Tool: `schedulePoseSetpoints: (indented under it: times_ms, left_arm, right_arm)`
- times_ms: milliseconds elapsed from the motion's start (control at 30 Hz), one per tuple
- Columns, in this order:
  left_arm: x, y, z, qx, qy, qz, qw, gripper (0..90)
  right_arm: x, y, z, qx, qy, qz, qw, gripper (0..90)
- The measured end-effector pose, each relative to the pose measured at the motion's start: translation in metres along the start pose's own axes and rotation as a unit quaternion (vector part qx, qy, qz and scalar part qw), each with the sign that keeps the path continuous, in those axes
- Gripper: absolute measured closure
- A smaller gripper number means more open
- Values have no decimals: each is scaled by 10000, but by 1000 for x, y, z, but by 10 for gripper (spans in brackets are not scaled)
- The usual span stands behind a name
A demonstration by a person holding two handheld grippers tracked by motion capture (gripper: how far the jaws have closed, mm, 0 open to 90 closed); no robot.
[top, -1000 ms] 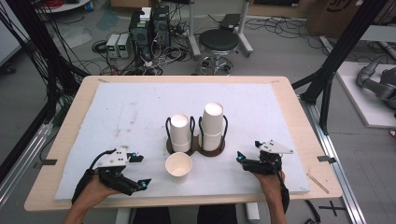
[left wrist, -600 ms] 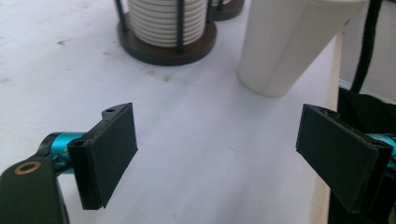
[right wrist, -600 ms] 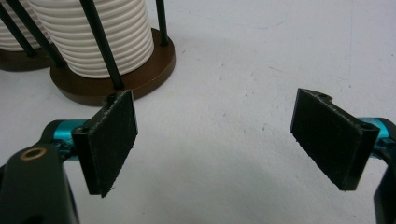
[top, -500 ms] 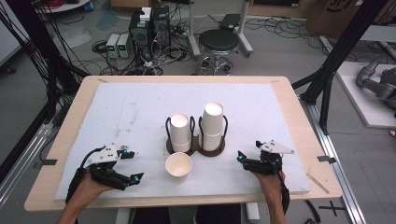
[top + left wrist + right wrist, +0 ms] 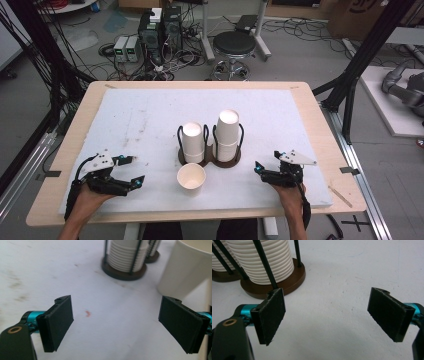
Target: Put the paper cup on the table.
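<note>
White loose cup [image 5: 185,267] looms near the wide-spread left tool [image 5: 125,325]; right tool [image 5: 327,317], equally wide, faces the stacked cups [image 5: 262,262].

Black stool [image 5: 238,44] behind the table [image 5: 320,130]; computer towers [image 5: 160,25] on the floor.

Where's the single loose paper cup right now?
In the high view, the loose cup stands upright near the table's front edge, just in front of the left cup stack, between the left gripper and right gripper.
</note>
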State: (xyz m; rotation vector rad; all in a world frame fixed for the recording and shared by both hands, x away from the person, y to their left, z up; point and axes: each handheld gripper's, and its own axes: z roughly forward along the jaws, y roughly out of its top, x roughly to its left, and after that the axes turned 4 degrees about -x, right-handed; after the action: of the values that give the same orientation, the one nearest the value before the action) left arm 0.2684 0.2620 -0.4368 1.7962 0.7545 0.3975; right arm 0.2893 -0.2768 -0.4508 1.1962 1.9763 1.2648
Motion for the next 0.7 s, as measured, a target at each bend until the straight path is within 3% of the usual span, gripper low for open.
schedulePoseSetpoints:
  times_ms: [200, 500, 700]
  left_arm:
    - [6, -4, -4, -361, 473, -114, 9982, 124]
    - [6, -11, -1, -550, 822, 5, 9951, 124]
    - [5, -18, -2, -682, 929, 15, 9933, 124]
  right_arm:
    - [0, 0, 0, 0, -3, -7, 10000, 153]
    - [1, 0, 0, -36, -19, -39, 10000, 153]
    - [1, 0, -1, -38, -23, -27, 10000, 153]
